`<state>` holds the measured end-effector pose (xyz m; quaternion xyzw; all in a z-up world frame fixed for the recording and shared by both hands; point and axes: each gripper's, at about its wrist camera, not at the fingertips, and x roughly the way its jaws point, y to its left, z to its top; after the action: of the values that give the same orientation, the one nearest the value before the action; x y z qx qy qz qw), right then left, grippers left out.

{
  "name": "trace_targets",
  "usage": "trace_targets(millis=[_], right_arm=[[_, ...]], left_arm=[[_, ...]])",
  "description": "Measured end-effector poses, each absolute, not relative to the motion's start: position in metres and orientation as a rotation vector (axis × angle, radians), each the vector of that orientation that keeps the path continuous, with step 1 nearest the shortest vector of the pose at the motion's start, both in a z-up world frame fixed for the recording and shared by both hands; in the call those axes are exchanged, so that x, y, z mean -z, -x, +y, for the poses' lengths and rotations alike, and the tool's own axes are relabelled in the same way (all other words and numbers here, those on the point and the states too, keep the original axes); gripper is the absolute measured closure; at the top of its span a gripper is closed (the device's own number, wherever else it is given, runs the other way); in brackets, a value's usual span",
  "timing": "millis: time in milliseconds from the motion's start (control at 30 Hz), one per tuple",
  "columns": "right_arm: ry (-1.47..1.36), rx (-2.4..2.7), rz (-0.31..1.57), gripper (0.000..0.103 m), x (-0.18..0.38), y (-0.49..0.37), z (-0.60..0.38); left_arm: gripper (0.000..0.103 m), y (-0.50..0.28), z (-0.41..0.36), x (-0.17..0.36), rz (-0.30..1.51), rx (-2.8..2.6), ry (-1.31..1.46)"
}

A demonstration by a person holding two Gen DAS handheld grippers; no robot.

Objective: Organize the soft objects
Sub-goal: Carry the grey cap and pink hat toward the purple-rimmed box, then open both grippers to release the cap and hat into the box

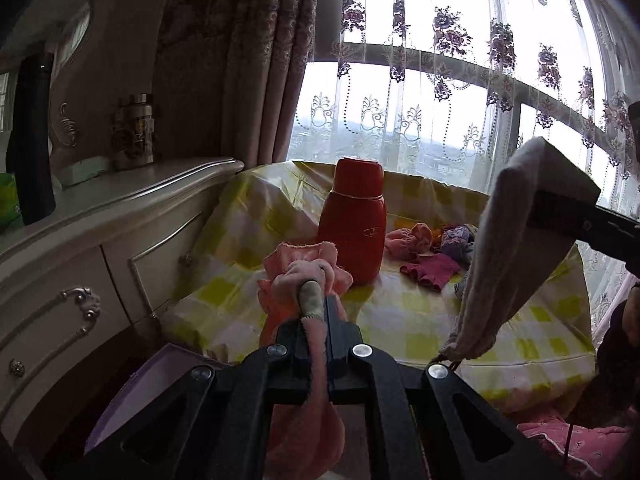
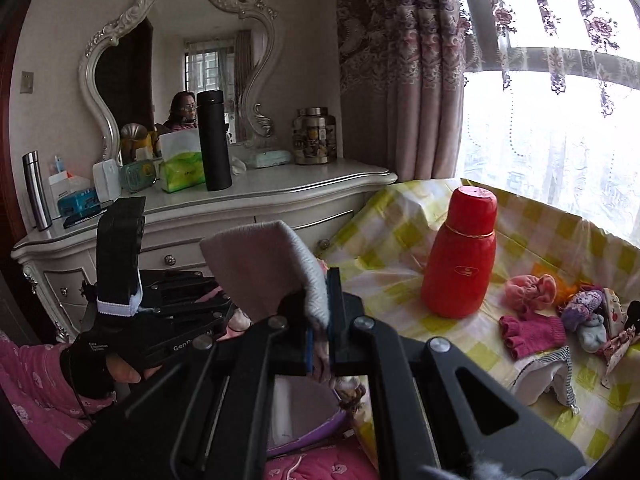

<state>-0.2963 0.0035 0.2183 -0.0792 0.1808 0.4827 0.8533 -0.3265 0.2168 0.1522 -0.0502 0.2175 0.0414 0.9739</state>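
Gripping a pink sock (image 1: 308,276), the left gripper (image 1: 311,300) had its jaws closed on the fabric above the bench (image 1: 440,320) with its yellow checked cover. Right gripper (image 2: 320,312) jaws were clamped on a pale grey-pink sock (image 2: 260,268). A red flask (image 2: 460,252) stood upright on the bench; the loose pile of small knitwear (image 2: 560,312) lay just beside it.

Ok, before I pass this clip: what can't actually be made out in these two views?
- Pink cloth, left wrist view: its lower part hangs behind the left gripper, so what garment it is stays unclear.
- Grey-pink cloth, right wrist view: its gripped end is hidden inside the right gripper.
- Pile of small garments, right wrist view: overlapping, cut off by the right edge; no count possible.
- Purple box, left wrist view: mostly covered by the gripper body.
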Motion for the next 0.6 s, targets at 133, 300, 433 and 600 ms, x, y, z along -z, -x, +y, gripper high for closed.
trace_targets(millis=[133, 300, 433, 600], right_arm=[[0.199, -1.073, 0.399, 0.097, -0.214, 0.304, 0.027], [0.265, -1.14, 0.416, 0.097, -0.206, 0.317, 0.06], [0.315, -1.185, 0.431, 0.097, -0.198, 0.326, 0.084], [0.346, -1.206, 0.512, 0.084, -0.182, 0.324, 0.108]], left_arm=[[0.099, 0.339, 0.236, -0.144, 0.441, -0.129, 0.138], [0.099, 0.352, 0.264, -0.129, 0.462, -0.2, 0.183], [0.099, 0.362, 0.284, -0.115, 0.496, -0.27, 0.204], [0.078, 0.365, 0.309, -0.091, 0.595, -0.366, 0.237]])
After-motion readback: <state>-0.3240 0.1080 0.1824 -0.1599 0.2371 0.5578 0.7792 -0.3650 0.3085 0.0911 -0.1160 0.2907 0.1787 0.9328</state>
